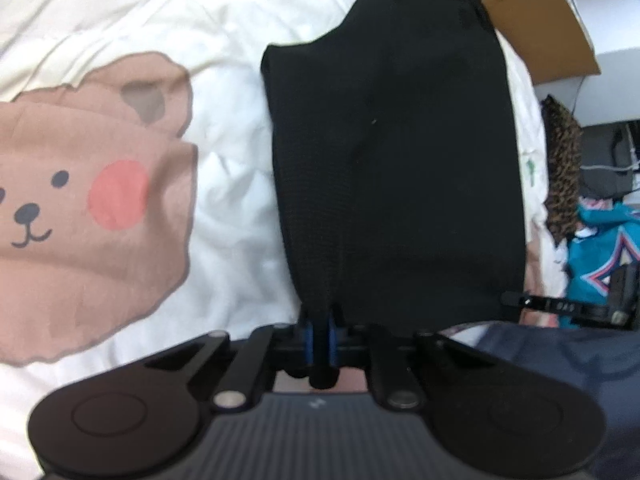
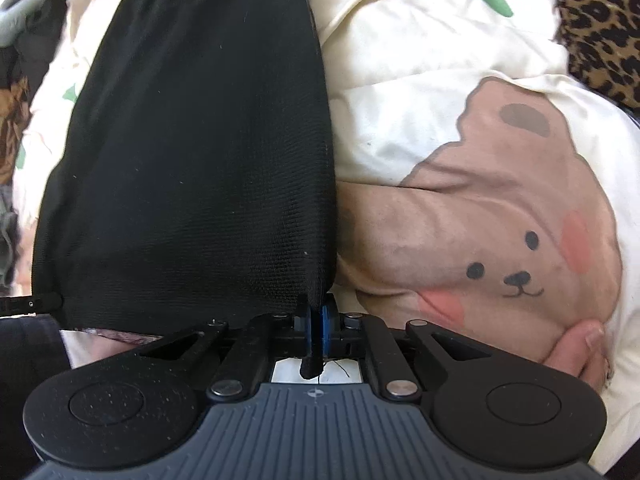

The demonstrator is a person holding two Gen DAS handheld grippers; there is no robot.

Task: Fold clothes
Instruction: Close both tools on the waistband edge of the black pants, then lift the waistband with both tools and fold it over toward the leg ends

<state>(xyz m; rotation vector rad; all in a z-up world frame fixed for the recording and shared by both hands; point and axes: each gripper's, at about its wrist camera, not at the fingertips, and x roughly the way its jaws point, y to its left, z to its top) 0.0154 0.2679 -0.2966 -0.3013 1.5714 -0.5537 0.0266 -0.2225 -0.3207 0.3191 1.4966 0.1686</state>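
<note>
While both of your grippers pinch the near edge of the black garment (image 1: 396, 168), it stretches away from you across the cream bedsheet (image 1: 224, 40) with its brown bear print (image 1: 92, 200). Your left gripper (image 1: 320, 324) is clamped tight on one near corner, blue pads squeezing the cloth. Your right gripper (image 2: 316, 320) is likewise closed on the other corner, a fold poking out behind the pads. Fingers (image 2: 580, 344) show beside it.
</note>
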